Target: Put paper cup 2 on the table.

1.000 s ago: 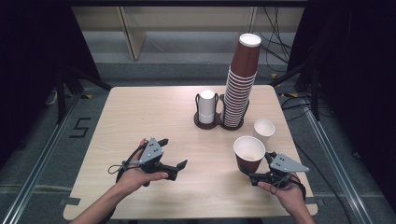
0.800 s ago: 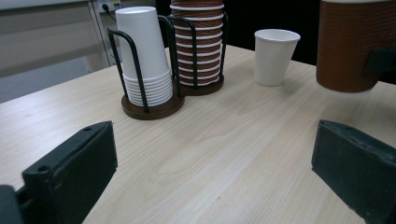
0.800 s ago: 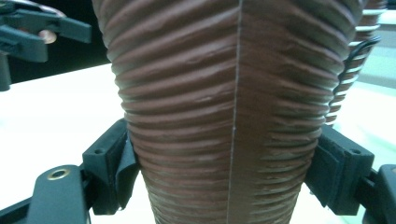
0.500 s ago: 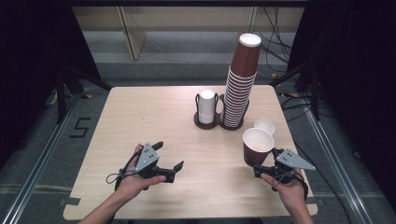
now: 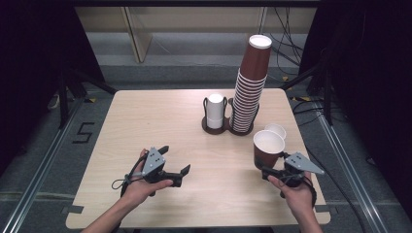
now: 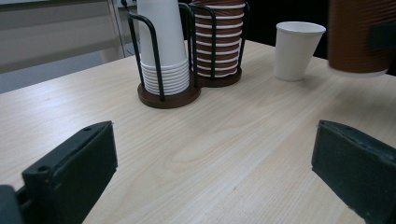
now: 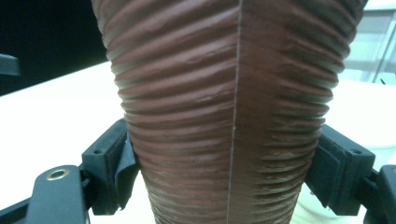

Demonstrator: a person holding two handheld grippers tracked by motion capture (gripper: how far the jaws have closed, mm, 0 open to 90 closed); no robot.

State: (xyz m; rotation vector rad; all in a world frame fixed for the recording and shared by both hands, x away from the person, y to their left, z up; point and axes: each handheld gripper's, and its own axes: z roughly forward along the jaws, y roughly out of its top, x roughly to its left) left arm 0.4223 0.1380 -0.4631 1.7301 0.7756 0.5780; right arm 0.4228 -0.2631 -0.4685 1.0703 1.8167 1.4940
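A ribbed brown paper cup [image 5: 268, 148] is upright with my right gripper [image 5: 268, 169] shut on its lower part, near the table's right front. In the right gripper view the brown cup [image 7: 229, 107] stands between both pads [image 7: 109, 163]. From the left gripper view the brown cup [image 6: 359, 37] hangs just above the tabletop. A single white cup [image 5: 276, 130] stands right behind it. My left gripper [image 5: 174, 159] rests open at the front left, with nothing between its jaws [image 6: 215, 177].
A dark wire holder at the table's middle back carries a short stack of white cups [image 5: 215, 112] and a tall stack of brown cups [image 5: 250, 90]. The wooden table [image 5: 145, 121] ends close to the right hand.
My right gripper has carried the brown cup up and to the right, closer to the single white cup. The left gripper has barely shifted.
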